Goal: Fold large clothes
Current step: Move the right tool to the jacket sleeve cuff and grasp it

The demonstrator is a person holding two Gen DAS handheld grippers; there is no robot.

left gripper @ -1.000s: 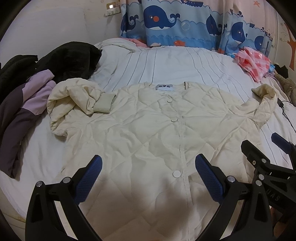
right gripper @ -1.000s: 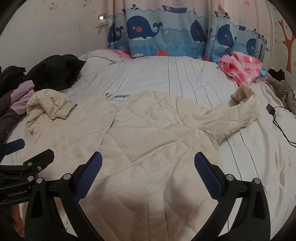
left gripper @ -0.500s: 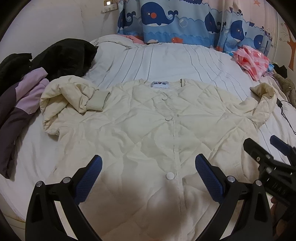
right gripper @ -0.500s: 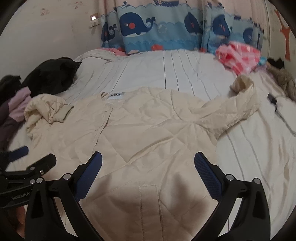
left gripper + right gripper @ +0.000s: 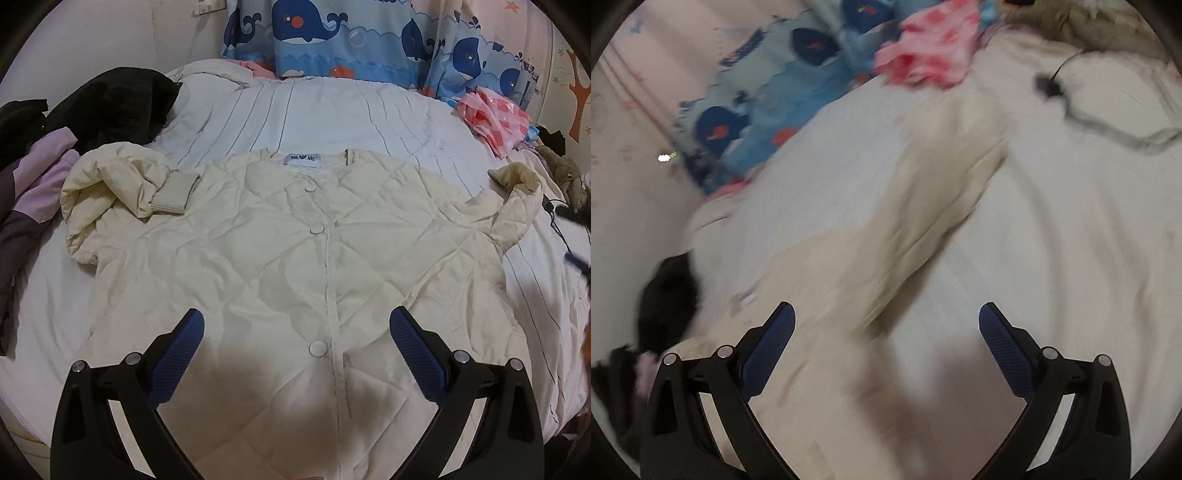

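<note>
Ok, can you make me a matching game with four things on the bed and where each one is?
Things:
1. cream jacket
2. black garment
3. pink checked cloth
4. whale curtain

Places:
A. hanging behind the bed
B. spread flat in the middle of the bed, buttoned
C. bunched at the far left of the bed
D. crumpled at the far right of the bed

Pairs: 1-B, 2-C, 3-D, 4-A

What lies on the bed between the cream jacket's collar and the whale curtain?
In the left wrist view, only bare striped bedsheet lies between the cream quilted jacket collar and the whale curtain.
</note>
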